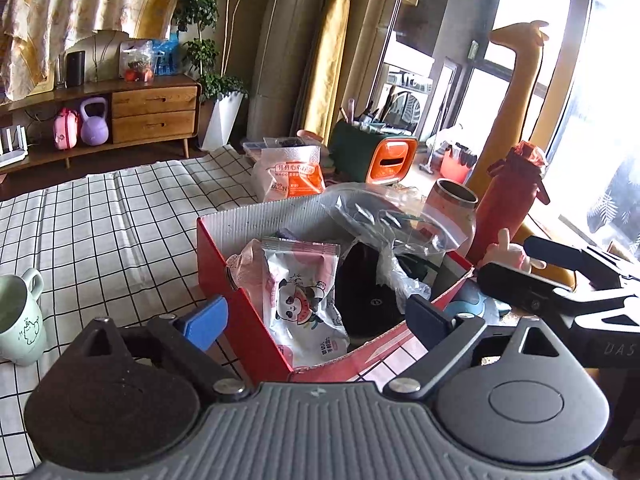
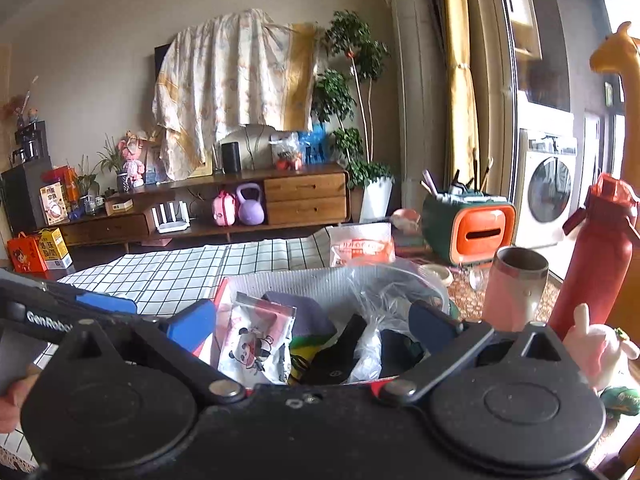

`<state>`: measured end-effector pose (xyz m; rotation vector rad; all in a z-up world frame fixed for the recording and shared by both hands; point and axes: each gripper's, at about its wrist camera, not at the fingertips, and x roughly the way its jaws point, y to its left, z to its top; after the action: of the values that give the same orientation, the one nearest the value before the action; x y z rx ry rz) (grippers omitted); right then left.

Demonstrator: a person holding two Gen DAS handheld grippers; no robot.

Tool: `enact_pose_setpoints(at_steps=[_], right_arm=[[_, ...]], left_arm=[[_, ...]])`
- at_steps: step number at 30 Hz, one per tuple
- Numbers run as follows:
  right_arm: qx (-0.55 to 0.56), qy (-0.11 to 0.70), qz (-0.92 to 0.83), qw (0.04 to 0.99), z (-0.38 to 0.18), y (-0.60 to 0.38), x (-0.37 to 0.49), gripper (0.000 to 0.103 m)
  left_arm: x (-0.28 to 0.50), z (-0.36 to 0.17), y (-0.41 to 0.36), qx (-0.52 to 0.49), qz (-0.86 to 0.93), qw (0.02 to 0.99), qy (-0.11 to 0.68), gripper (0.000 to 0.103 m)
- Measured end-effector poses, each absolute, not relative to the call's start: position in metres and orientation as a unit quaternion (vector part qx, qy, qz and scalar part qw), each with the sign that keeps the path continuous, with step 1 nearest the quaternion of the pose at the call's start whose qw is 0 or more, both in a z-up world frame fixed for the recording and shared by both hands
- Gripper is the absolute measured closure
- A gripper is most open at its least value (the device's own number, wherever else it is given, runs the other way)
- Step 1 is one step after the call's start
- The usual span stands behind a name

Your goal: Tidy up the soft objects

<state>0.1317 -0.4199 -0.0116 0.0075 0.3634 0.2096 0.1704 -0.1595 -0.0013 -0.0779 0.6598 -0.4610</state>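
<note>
Claws: my left claw (image 1: 316,320) and right claw (image 2: 314,326) both gape, empty.
Next: I'd tuck the clear bag (image 1: 384,216) deeper inside the red box (image 1: 240,316).

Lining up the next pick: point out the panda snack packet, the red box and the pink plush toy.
panda snack packet (image 1: 304,300): left wrist view, on the printed panda.
red box (image 1: 236,308): left wrist view, on its red outer side wall.
pink plush toy (image 2: 596,344): right wrist view, on its body, right of the box.

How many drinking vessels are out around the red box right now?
3: a green mug on the checked cloth left of the red box, a steel-rimmed pink cup and a red bottle on its right. Others may be hidden.
</note>
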Motion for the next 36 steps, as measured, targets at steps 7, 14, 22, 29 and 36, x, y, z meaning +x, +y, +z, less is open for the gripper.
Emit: enact_pose_setpoints(at_steps=[7,14,22,29,36], right_arm=[[0.043,0.176,0.091,0.979,-0.016,-0.421,0.118,0.000],[0.074,0.170,0.067,0.980,-0.025,-0.423,0.104,0.000],[0.091,0.162,0.060,0.981,-0.026,-0.420,0.091,0.000],[0.071,0.167,0.059,0.982,-0.029,-0.410,0.087,0.000],[0.071,0.172,0.069,0.980,-0.030,-0.405,0.083,0.000]], left_arm=[[0.149,0.006,-0.149,-0.048,-0.224,0.928,0.295,0.002],[0.135,0.007,-0.145,-0.042,-0.221,0.931,0.287,0.002],[0.121,0.003,-0.140,-0.047,-0.224,0.930,0.287,0.002],[0.111,0.003,-0.136,-0.050,-0.224,0.933,0.276,0.002],[0.110,0.002,-0.136,-0.049,-0.217,0.935,0.277,0.002]])
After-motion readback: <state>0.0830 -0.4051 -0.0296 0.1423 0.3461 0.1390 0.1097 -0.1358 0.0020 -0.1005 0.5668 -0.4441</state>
